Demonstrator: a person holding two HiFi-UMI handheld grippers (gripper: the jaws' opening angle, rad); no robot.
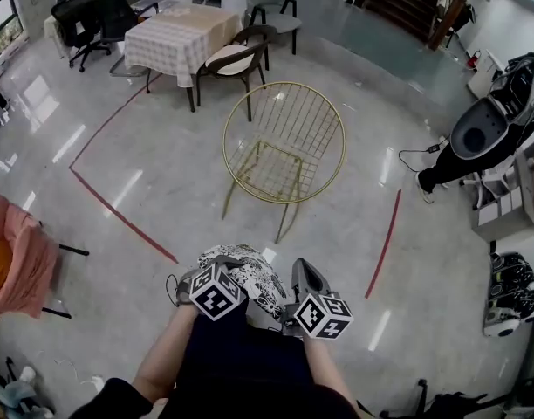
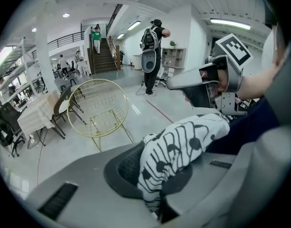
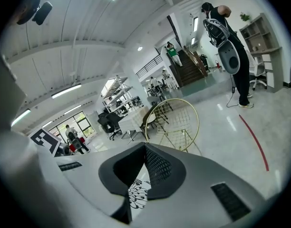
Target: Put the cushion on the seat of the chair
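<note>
Black-and-white cushion (image 1: 249,273) is held clamped in the fingers of the left gripper (image 2: 160,171) and the right gripper (image 3: 145,149), well short of the gold wire chair (image 1: 284,138), whose seat (image 1: 271,168) is not yet covered.

The cushion (image 1: 249,276) is a soft white pad printed with black floral and line patterns. It hangs bunched above the floor, one edge pinched in the closed jaws of the left gripper (image 2: 154,186). The chair (image 1: 284,142) stands upright just ahead, apart from it: thin gold wire, a round back, a square mesh seat (image 1: 269,169).
</note>
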